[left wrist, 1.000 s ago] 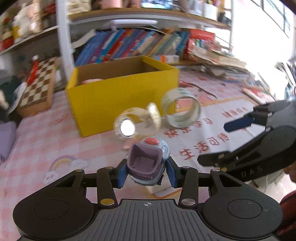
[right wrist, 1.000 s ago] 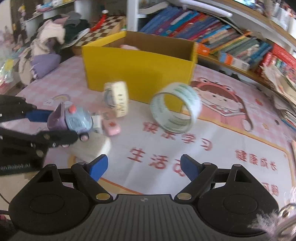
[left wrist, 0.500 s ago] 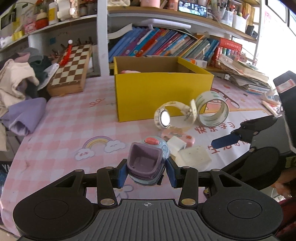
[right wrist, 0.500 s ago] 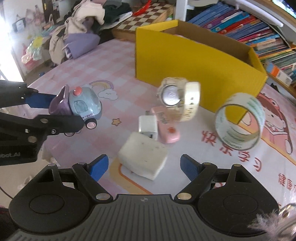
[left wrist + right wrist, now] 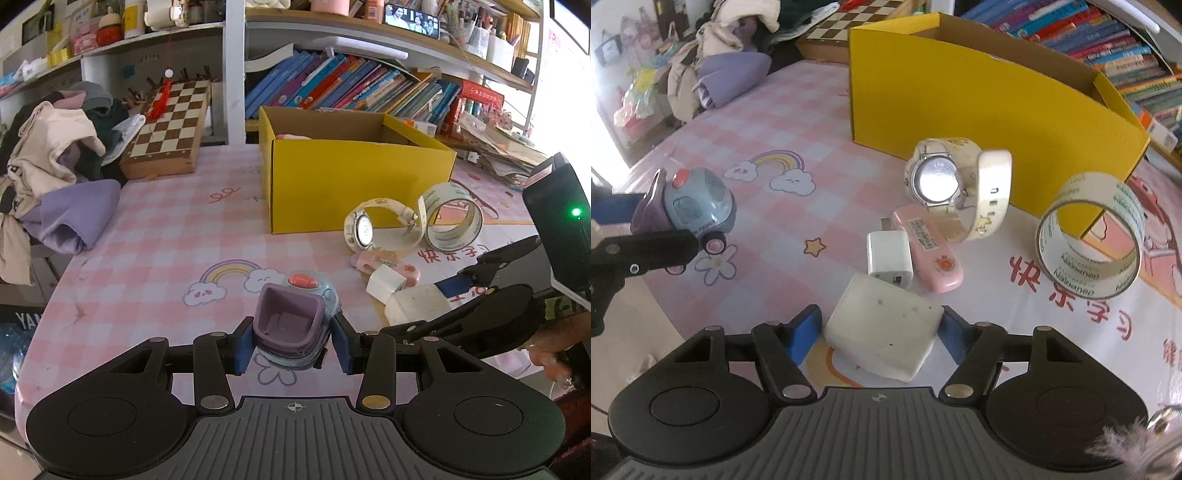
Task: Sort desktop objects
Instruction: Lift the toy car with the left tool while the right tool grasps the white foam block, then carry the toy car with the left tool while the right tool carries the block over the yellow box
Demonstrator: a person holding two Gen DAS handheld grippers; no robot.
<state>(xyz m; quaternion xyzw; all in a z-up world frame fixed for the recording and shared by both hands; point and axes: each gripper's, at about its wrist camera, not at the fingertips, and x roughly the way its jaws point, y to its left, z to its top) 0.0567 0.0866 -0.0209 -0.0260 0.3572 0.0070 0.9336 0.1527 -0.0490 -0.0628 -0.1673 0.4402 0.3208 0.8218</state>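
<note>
L tool [image 5: 291, 343] pinching toy car [image 5: 295, 317], R tool [image 5: 879, 328] closing round white block [image 5: 882, 336], not yet gripped

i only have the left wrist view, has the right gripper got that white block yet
Observer: Not quite. In the right wrist view the white block sits between the right gripper fingers. The jaws are closing, with a small gap on one side.
Operator: anything else caught in there
Observer: No. The white charger lies just beyond the block, outside the fingers and beside the pink case.
Operator: how's my toy car look from the front
Observer: The toy car shows a blue front and pink wheels. The left gripper clamps only its purple rear.
</note>
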